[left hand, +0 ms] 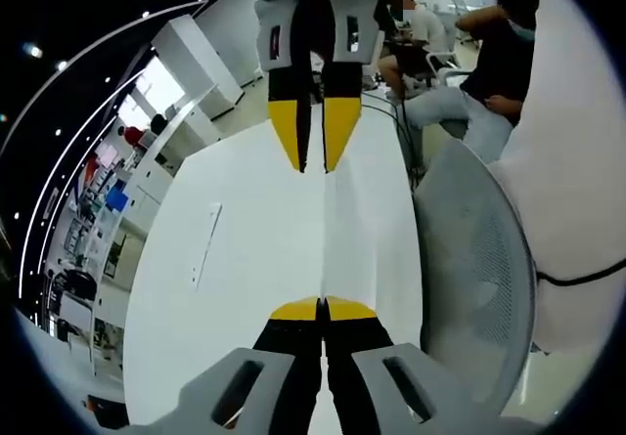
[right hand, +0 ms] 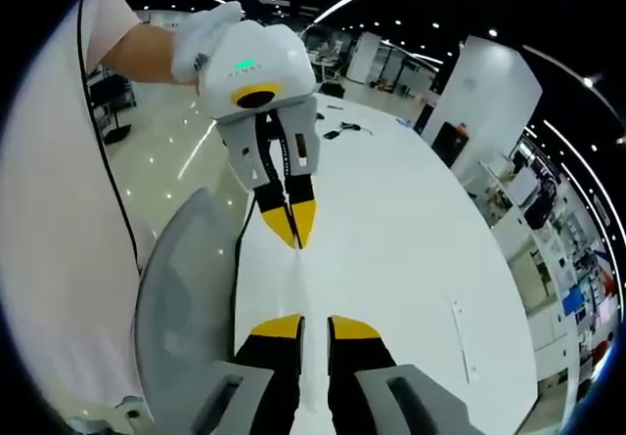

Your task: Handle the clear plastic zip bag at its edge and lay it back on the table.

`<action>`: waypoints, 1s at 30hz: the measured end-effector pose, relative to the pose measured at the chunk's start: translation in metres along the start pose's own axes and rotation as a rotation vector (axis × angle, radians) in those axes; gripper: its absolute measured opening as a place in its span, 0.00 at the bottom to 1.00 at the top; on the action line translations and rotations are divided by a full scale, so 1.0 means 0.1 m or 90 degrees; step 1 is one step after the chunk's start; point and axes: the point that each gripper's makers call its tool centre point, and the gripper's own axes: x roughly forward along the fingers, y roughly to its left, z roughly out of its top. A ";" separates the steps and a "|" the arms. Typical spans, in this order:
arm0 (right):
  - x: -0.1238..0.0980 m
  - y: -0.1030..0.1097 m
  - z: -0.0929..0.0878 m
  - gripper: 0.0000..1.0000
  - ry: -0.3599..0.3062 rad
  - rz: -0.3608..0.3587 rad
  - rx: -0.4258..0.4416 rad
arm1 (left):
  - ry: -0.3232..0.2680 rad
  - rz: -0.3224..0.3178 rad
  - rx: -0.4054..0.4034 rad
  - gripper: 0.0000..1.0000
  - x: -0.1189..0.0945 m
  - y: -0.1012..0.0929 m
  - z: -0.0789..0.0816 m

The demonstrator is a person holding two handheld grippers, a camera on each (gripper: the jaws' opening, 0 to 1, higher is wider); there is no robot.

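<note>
The clear zip bag (left hand: 324, 239) shows as a thin, nearly edge-on sheet stretched above the white table (left hand: 245, 259) between the two grippers. My left gripper (left hand: 321, 307) rises from the bottom of the left gripper view, its yellow tips pressed together on the bag's near edge. My right gripper (left hand: 313, 166) comes in from the top, yellow tips a little apart around the far edge. In the right gripper view, the right gripper (right hand: 315, 327) stands with a narrow gap that the bag (right hand: 306, 283) runs into. The left gripper (right hand: 294, 242) faces it, held by a gloved hand.
A grey mesh chair (left hand: 479, 259) stands against the table's right side, with a person in white beside it. Other people (left hand: 489, 64) sit beyond the table's far end. A thin white strip (left hand: 203, 246) lies on the table's left part. Cables (right hand: 342, 127) lie at one end.
</note>
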 end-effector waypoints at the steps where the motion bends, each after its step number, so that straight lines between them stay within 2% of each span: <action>1: 0.01 0.01 0.00 0.05 0.001 0.002 0.000 | -0.001 0.001 0.000 0.00 0.00 0.00 0.01; 30: 0.17 0.12 -0.05 0.04 0.032 0.030 -0.014 | -0.011 0.009 0.005 0.00 -0.02 -0.02 0.10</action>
